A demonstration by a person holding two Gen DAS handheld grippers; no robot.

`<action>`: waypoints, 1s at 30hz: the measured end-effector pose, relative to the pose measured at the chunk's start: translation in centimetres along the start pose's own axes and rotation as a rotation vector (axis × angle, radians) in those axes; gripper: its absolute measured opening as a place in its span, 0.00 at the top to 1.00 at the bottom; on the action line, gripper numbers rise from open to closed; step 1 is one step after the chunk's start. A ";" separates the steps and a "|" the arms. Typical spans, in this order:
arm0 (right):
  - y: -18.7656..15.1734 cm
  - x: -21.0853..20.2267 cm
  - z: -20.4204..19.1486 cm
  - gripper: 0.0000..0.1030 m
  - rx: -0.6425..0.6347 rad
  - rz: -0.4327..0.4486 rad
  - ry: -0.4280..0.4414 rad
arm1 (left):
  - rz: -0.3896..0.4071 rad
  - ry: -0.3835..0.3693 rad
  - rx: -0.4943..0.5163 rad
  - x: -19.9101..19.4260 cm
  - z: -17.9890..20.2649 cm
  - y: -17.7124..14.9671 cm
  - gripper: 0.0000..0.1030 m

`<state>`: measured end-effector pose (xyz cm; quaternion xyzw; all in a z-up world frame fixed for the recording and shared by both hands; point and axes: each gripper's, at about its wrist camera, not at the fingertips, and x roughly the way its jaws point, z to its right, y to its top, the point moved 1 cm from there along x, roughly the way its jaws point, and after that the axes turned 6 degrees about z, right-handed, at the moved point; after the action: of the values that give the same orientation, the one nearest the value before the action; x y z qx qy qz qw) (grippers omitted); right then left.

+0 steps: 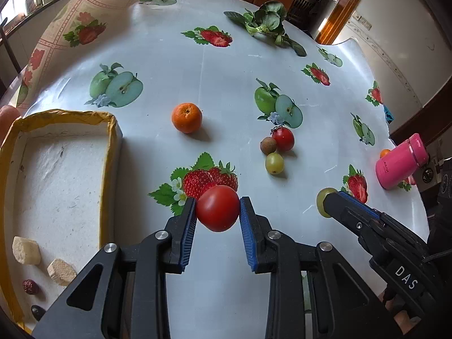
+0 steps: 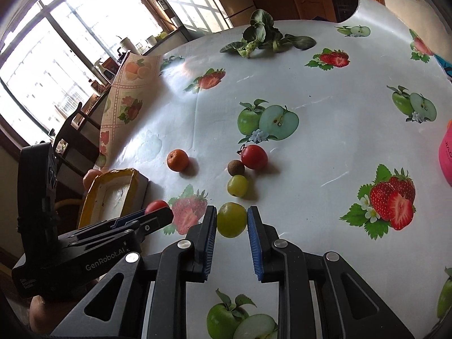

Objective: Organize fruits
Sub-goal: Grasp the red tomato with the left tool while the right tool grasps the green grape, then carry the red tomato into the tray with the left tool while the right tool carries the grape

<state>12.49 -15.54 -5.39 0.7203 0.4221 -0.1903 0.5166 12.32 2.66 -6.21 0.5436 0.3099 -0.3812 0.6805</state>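
Two hand-held grippers work side by side over a round table (image 1: pixel 226 90) covered in a fruit-print cloth. The left gripper (image 1: pixel 218 212) is clamped on a red tomato (image 1: pixel 217 208), its blue pads pressing both sides, just right of a foam tray (image 1: pixel 110 130) with yellow tape around its rim. The right gripper (image 2: pixel 232 220) is closed on a green grape (image 2: pixel 231 219), squeezed between its own blue pads.

On the cloth beyond them lies a tangerine (image 1: pixel 186 117), alone near the tray's far corner. To its right sits a tight cluster: a smaller tomato (image 1: pixel 283 139), a brown longan (image 1: pixel 268 145) touching it, and a second green grape (image 1: pixel 274 163) just in front. Leafy greens (image 1: pixel 265 22) lie at the table's far edge. A pink bottle (image 1: pixel 401 163) rests on its side near the right rim. Inside the tray sit two pale chunks (image 1: pixel 26 250) and a dark red date (image 1: pixel 30 286).
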 end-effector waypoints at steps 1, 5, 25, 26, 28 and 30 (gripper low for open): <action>-0.2 -0.2 -0.4 0.78 -0.008 -0.001 0.003 | 0.004 0.001 -0.006 -0.5 -0.3 -0.2 0.73; -0.9 -1.1 -2.3 0.78 -0.034 -0.001 0.019 | 0.015 0.014 -0.024 -2.0 -1.4 -0.6 0.73; -4.2 -2.8 -10.3 0.78 -0.159 -0.018 0.074 | 0.068 0.039 -0.074 -7.9 -6.2 -3.1 0.73; -4.3 -2.7 -10.6 0.78 -0.164 -0.020 0.078 | 0.070 0.043 -0.078 -8.1 -6.6 -3.2 0.73; -4.5 -2.6 -11.3 0.78 -0.173 -0.023 0.085 | 0.075 0.050 -0.087 -8.5 -7.2 -3.4 0.73; -4.7 -2.5 -12.0 0.78 -0.183 -0.026 0.091 | 0.078 0.057 -0.096 -8.8 -8.0 -3.5 0.73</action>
<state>5.31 -5.21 -1.62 0.6724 0.4703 -0.1247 0.5578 4.70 11.62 -2.36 0.5325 0.3257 -0.3235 0.7112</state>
